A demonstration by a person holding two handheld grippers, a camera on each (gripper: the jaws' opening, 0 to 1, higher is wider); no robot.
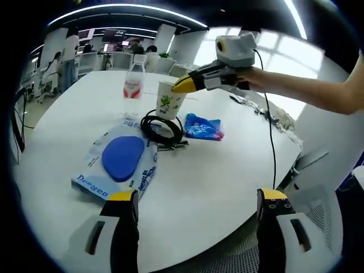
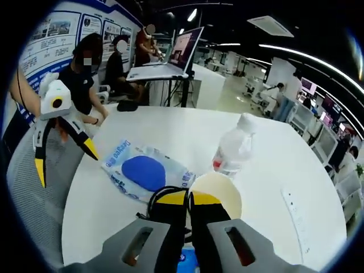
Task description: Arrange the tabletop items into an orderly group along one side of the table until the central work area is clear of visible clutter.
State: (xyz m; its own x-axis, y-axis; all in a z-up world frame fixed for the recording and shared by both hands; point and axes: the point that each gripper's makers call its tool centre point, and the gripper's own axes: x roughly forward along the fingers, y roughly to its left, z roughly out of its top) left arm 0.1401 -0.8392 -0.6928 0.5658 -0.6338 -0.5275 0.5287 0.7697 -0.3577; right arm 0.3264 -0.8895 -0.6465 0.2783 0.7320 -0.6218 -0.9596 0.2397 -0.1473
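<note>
Right now the right gripper (image 2: 187, 200) has its jaws pinched on the near rim of the paper cup (image 2: 219, 193); seen from the left gripper view, that same gripper (image 1: 183, 85) bites the cup (image 1: 169, 100) at its top edge, held by a bare hand (image 1: 254, 77) reaching in from the right. Cup stands upright on the white desk (image 1: 216, 182), green print on its side. Left gripper (image 1: 199, 199) jaws spread wide, nothing between them, hovering over bare desk near the edge; from the right gripper view it (image 2: 62, 156) hangs off the desk's left side, jaws apart.

Just beside the cup: a coiled black cable (image 1: 162, 128), touching or nearly touching the cup base, can't tell which. Clear water bottle (image 1: 133, 85) with red label stands upright just behind and left of the cup; in the right gripper view the bottle (image 2: 234, 149) is right next to the cup rim. Small blue crinkled packet (image 1: 203, 127) lies flat right of the cable. Larger clear bag with a blue oval pad inside (image 1: 120, 159) lies flat in front of the cable, printed blue lettering on its edge; same bag (image 2: 145, 172) sits left of the cup.

Farther out: a power strip (image 2: 297, 219) on the desk's far right, people seated at a laptop desk (image 2: 162, 71) behind.
</note>
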